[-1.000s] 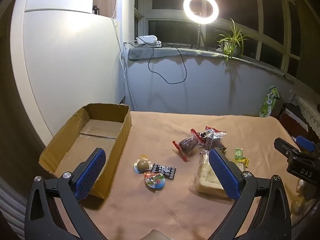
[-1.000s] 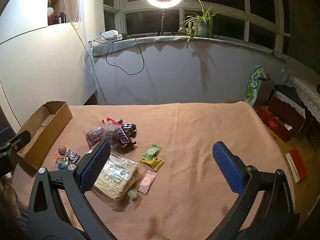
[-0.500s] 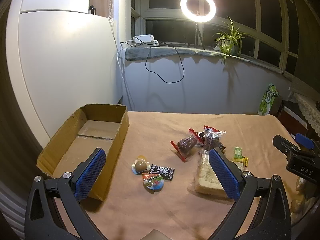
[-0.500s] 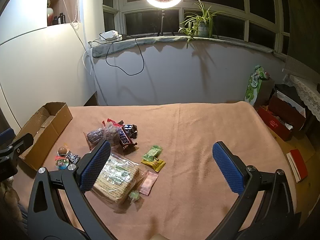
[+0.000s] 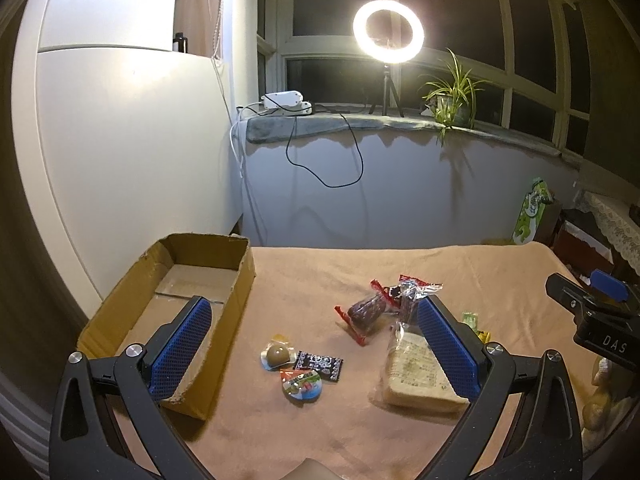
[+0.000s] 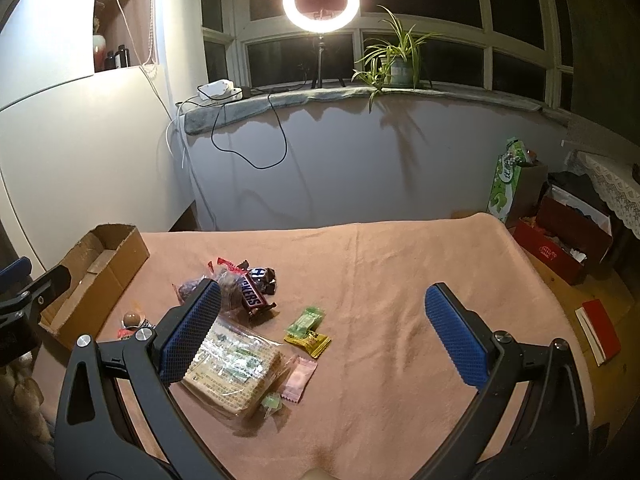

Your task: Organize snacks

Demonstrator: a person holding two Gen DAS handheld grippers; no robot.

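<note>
Several snacks lie on a peach cloth-covered table [image 5: 312, 272]. A bagged cracker block [image 5: 416, 376] [image 6: 232, 368] lies at centre right, dark wrapped snacks [image 5: 366, 312] and a Snickers bar [image 6: 254, 286] behind it, small green [image 6: 306, 320], yellow [image 6: 310, 340] and pink [image 6: 298, 378] packets to its right. A brown jelly cup [image 5: 277, 356], a black packet [image 5: 320, 364] and a round colourful cup [image 5: 302, 386] lie near an empty cardboard box [image 5: 240, 276] [image 6: 116, 264] at the left. My left gripper [image 5: 316, 344] and right gripper [image 6: 324, 332] are both open and empty above the table.
A windowsill with a ring light [image 5: 387, 32], a potted plant [image 6: 396, 68] and a power strip [image 5: 286, 102] runs behind the table. A green bag [image 6: 506, 184], red boxes [image 6: 556, 252] and a red book [image 6: 600, 332] lie on the floor at the right.
Both grippers have lifted and pulled back slightly, so the snacks sit a little lower in view. Nothing on the table has moved.
</note>
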